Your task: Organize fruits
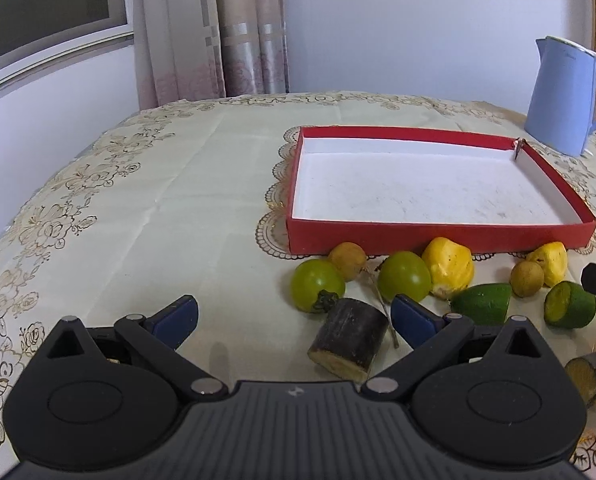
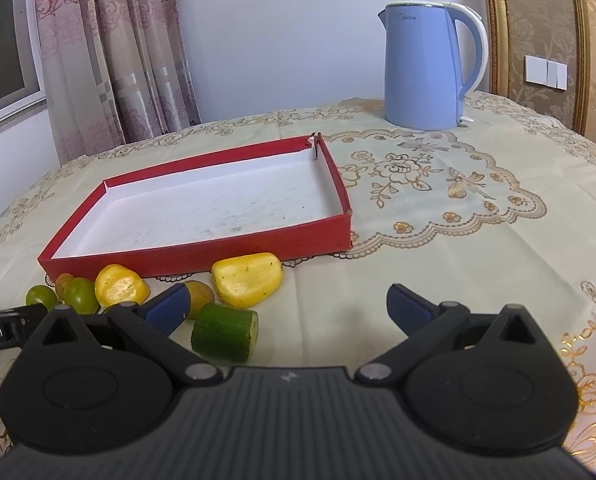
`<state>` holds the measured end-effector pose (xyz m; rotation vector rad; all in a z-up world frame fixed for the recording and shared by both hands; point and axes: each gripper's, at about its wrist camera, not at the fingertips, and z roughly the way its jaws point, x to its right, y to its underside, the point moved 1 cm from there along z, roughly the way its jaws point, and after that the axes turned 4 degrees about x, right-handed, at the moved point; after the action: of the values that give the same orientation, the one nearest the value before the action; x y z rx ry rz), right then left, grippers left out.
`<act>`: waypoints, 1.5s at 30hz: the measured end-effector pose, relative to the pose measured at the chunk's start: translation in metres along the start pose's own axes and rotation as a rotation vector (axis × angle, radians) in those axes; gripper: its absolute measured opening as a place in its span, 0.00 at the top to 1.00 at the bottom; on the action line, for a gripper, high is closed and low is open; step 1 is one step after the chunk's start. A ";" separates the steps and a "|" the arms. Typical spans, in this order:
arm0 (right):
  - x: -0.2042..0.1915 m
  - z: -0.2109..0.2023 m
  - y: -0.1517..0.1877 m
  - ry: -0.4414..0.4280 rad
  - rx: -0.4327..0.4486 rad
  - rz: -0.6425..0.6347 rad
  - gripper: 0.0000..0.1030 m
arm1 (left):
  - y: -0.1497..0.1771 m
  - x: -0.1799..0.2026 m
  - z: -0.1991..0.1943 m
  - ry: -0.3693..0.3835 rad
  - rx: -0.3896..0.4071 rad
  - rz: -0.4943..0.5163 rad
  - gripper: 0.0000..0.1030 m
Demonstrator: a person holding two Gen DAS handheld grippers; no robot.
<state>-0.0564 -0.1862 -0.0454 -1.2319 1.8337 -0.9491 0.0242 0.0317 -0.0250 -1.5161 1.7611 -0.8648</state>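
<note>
Left wrist view: my left gripper point(image 1: 294, 316) hangs with jaws spread wide, grasping nothing; the dark cane section point(image 1: 347, 340) lies between the fingertips, on the cloth. My right gripper point(image 2: 288, 306) is likewise released and empty, near the cucumber piece point(image 2: 224, 332).

Location of work items: all fruit lies loose on the tablecloth point(image 1: 158, 208), along the near wall of the red tray point(image 1: 437, 236), which holds nothing yet.

Handling estimates:
- Cane section: stiff, probably dense; grip across the bark sides, not the cut ends.
- Green tomatoes point(image 1: 317, 285): round, smooth, likely to roll or slip; close gently across the widest part.
- Yellow jackfruit pieces point(image 1: 449, 267): soft, probably sticky; light pressure only.
- Cucumber piece: firm, wet cut face; take by the skin.
- Small brown longans point(image 1: 347, 260): thin shell, light.

Obstructions: items crowd each other, some touching. The tray wall must be cleared on entry. A blue kettle point(image 2: 425, 68) stands far right, well apart.
</note>
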 end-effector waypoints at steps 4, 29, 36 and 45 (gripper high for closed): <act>-0.001 0.001 0.000 -0.001 -0.003 0.000 0.00 | 0.003 0.000 0.004 0.019 -0.008 0.016 0.00; -0.002 0.004 0.002 0.001 -0.005 -0.007 0.00 | 0.009 0.008 0.009 0.118 -0.026 0.036 0.60; 0.005 -0.005 -0.001 0.006 0.017 -0.024 0.00 | 0.009 0.015 0.005 0.108 -0.018 0.050 0.68; 0.015 -0.032 0.001 -0.018 0.033 -0.076 0.00 | 0.005 0.011 -0.005 0.119 0.005 0.022 0.69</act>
<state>-0.0884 -0.1946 -0.0337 -1.2939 1.7608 -1.0027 0.0160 0.0221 -0.0263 -1.4661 1.8551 -0.9653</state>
